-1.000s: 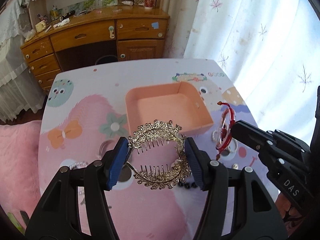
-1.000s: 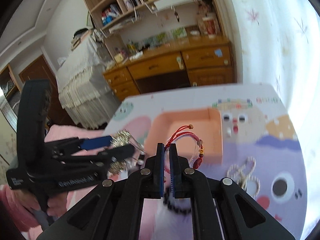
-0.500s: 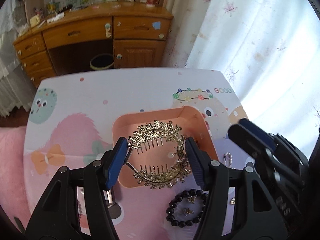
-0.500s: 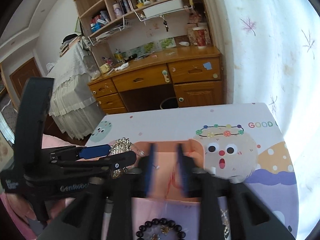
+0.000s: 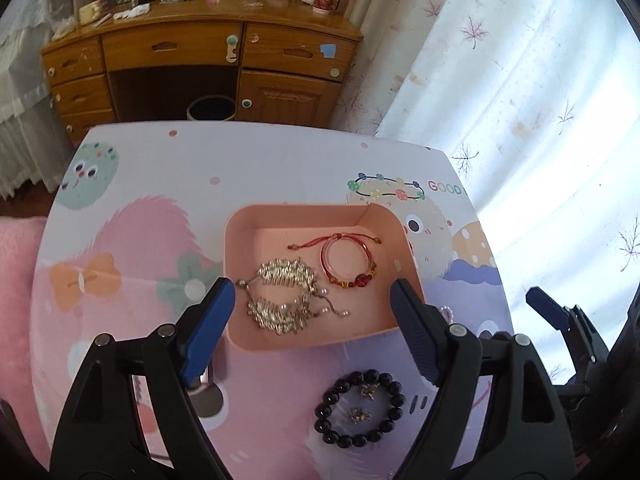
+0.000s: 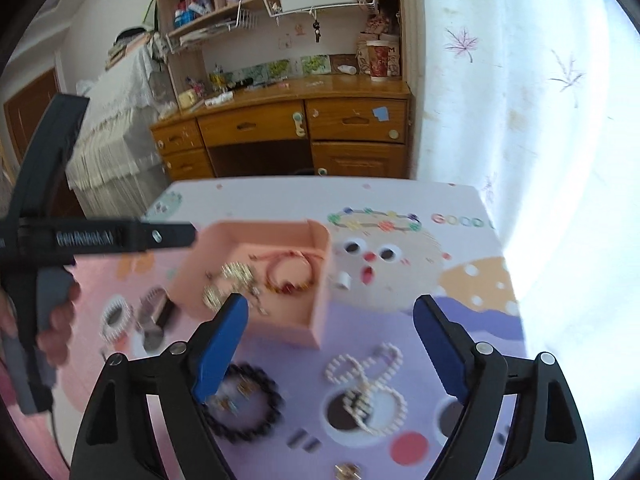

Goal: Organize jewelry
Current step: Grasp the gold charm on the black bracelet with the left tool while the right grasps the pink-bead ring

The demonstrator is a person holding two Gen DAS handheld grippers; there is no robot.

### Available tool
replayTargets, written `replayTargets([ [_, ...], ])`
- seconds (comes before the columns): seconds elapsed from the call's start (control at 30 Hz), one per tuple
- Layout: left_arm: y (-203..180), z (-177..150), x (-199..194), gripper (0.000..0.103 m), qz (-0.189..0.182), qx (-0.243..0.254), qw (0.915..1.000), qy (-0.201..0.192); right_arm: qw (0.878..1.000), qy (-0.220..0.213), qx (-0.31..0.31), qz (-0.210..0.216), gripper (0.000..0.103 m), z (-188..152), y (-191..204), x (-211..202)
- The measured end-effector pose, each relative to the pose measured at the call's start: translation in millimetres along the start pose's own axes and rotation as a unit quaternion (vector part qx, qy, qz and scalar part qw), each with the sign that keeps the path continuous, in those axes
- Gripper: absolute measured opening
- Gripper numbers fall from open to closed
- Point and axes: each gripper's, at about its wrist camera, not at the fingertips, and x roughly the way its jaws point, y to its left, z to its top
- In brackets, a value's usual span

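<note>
Both pairs of jaws are spreading as we look, and nothing sits between either set: the left gripper (image 5: 310, 308) hangs over the near edge of the pink tray (image 5: 240, 240), the right gripper (image 6: 330, 328) over the mat just right of it. Inside the tray lie the gold hair comb (image 5: 282, 300), at the near left, and the red string bracelet (image 5: 348, 260), at the far right, apart from each other. So what's left? The black bead bracelet (image 5: 360, 408) lies flat on the desk just this side of the tray, below and slightly right of the left jaws; in the right wrist view it sits low at the left, by the left-hand jaw, blurred. The white pearl bracelet (image 6: 368, 384) lies directly below the right jaws' gap, looped and tangled, no clear long axis. My call: the right hand is better placed for the pearls, the left for the black beads. More pieces lie left of the tray, too blurred to name. The surface is a cartoon-printed mat (image 5: 160, 168); beyond stand a wooden dresser (image 5: 192, 48) and a pale leaf-print curtain (image 5: 500, 80).
</note>
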Motion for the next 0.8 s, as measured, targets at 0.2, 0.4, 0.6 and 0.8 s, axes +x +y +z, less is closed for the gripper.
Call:
replayTargets([
  [0.2,3,-41,-3,0.078,-0.002,-0.041,0.9989,0.024,0.997,0.052,-0.057,0.009,0.086,-50,-2,-18],
  [0.4,5,-97,4,0.078,-0.004,-0.111,0.9907,0.078,0.991,0.107,-0.071,0.023,0.086,-101,4,-27],
  [0.6,-12,-143,10,0.078,-0.010,-0.114,0.9854,0.126,0.987,0.121,-0.088,0.059,0.086,-136,20,-40],
  [0.8,-35,-175,7,0.078,0.003,-0.118,0.9820,0.147,0.977,0.118,-0.148,0.093,0.086,-160,43,-51],
])
